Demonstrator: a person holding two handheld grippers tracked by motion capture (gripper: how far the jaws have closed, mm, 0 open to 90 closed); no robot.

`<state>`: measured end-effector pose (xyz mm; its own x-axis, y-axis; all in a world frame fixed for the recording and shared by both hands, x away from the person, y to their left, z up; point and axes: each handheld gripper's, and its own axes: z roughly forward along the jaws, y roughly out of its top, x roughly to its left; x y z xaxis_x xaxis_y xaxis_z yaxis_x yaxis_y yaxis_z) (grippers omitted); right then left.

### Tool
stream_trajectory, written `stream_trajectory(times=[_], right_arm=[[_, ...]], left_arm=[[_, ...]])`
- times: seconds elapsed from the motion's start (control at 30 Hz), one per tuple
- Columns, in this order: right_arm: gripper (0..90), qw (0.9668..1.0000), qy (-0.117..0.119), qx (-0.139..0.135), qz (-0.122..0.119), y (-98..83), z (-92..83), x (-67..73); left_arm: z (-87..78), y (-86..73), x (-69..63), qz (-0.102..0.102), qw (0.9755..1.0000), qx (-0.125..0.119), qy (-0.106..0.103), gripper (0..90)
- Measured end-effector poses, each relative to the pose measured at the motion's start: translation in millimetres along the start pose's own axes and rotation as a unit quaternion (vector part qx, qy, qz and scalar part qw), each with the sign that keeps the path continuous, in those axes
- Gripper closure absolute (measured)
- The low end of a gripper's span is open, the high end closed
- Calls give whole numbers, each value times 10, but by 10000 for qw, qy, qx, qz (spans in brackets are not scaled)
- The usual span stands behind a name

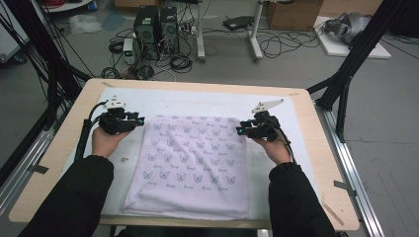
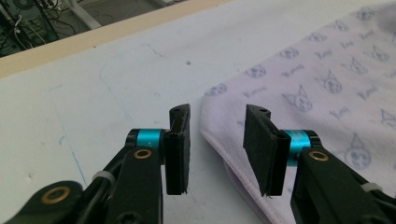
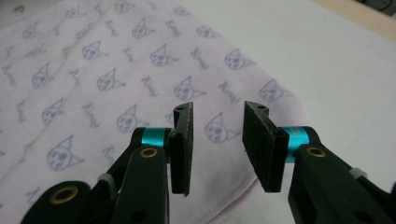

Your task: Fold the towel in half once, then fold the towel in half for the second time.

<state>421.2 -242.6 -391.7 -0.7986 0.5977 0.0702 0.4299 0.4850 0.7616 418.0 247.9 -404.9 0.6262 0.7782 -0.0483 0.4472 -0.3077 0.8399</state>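
Left gripper [image 2: 217,140] jaws apart over cloth [image 1: 190,158] corner; right gripper [image 3: 217,140] jaws apart, nothing gripped.

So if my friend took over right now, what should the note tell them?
Left tool: open, holding nothing, at the far left corner of the folded pale lilac cloth with cat-face print.
Right tool: open, holding nothing, over the cloth's far right corner.
Cloth lies flat on the white mat on the wooden table.
Done: cloth looks folded into a neat rectangle.
Left: probably another fold; regrip the corners first.
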Motion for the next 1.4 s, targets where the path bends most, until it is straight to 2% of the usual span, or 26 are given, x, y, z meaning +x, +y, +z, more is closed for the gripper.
stream_trajectory(times=[0.1, 0.23, 0.33, 0.47, 0.63, 0.83, 1.0, 1.07, 1.2, 1.27, 1.33, 1.4], right_arm=[[638, 10000, 24, 62, 61, -68, 33, 9], [632, 9998, 93, 110, 145, -129, 92, 2], [610, 9998, 172, 59, 107, -115, 110, 26], [563, 9996, 257, -68, 112, -98, 108, 47], [527, 9996, 220, -153, 130, -96, 85, 35], [507, 9994, 179, -182, 247, -80, 90, -11], [498, 9996, 101, -180, 180, -16, 111, -45], [491, 9997, 57, -119, 196, 11, 119, -81], [485, 9996, -160, -109, 204, 59, 101, -178], [481, 9990, -268, -101, 348, 24, 120, -250], [465, 9984, -335, 57, 448, -30, 174, -322], [451, 9975, -343, 113, 606, -73, 228, -374]], left_arm=[[38, -24, -43, 100, 9998, 134, -100, 639], [99, -43, -41, 37, 9998, 165, -138, 634], [123, -58, -32, 17, 9996, 218, -192, 627], [118, -46, -45, 17, 9995, 154, -261, 614], [78, -9, -46, 16, 9995, 47, -324, 604], [46, 49, -37, 15, 9996, -14, -298, 603], [71, 89, -33, 43, 9997, 72, -236, 600], [90, 101, -31, -1, 9998, -1, -188, 586], [206, 120, 23, -84, 9996, 233, -111, 571], [279, 134, 63, -228, 9992, 315, -110, 558], [364, 142, 79, -323, 9983, 473, -146, 538], [440, 131, 88, -349, 9970, 679, -98, 511]])
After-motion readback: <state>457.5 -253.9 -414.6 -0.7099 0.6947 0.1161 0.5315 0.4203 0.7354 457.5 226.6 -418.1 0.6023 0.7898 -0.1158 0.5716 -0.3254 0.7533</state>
